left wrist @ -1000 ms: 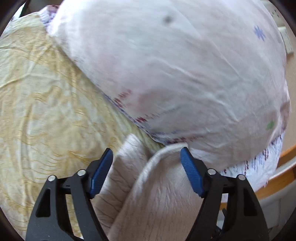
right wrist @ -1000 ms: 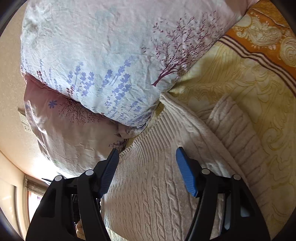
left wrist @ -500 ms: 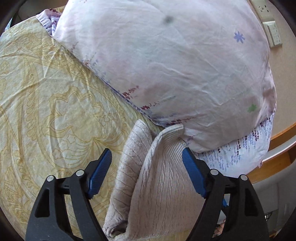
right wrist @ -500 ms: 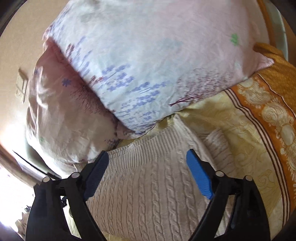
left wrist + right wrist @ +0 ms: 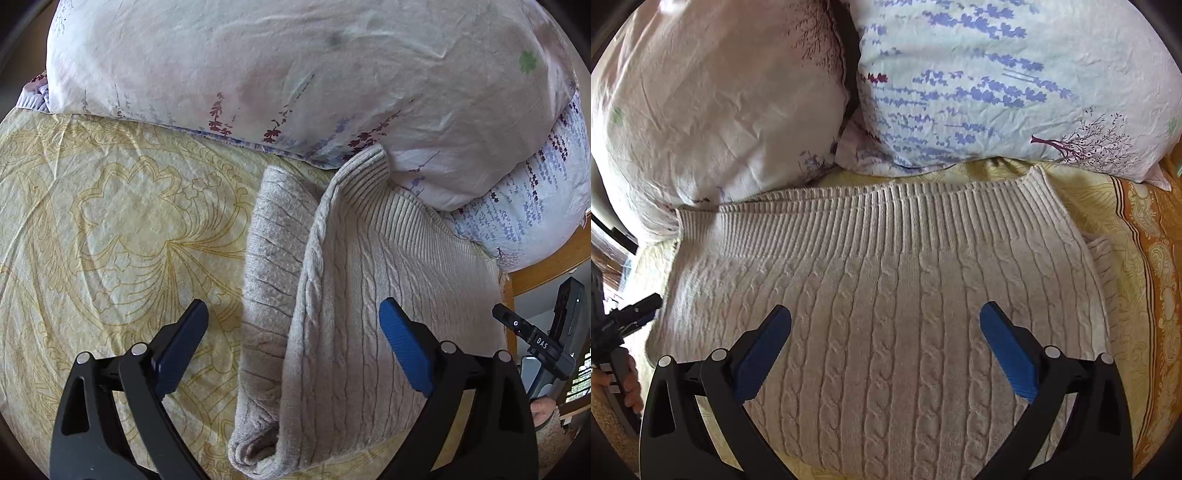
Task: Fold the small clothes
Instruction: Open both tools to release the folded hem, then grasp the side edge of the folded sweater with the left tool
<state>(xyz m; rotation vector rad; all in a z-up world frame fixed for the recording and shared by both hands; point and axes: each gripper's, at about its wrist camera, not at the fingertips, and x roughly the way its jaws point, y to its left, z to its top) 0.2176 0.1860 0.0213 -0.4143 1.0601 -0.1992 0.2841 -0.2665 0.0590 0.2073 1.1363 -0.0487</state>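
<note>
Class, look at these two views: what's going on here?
A person holds a two-finger gripper in each hand over a cream cable-knit sweater lying on a yellow patterned bedsheet, its ribbed hem against two floral pillows. The sweater looks partly folded, one side doubled under. The left gripper and right gripper both hover open above it, gripping nothing.

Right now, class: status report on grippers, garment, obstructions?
Left gripper and right gripper open, empty. Cable-knit sweater folded on bedsheet. Ribbed hem touches pillows.

Soft daylight, sharp focus, fisheye bending and dark vignette at edges
</note>
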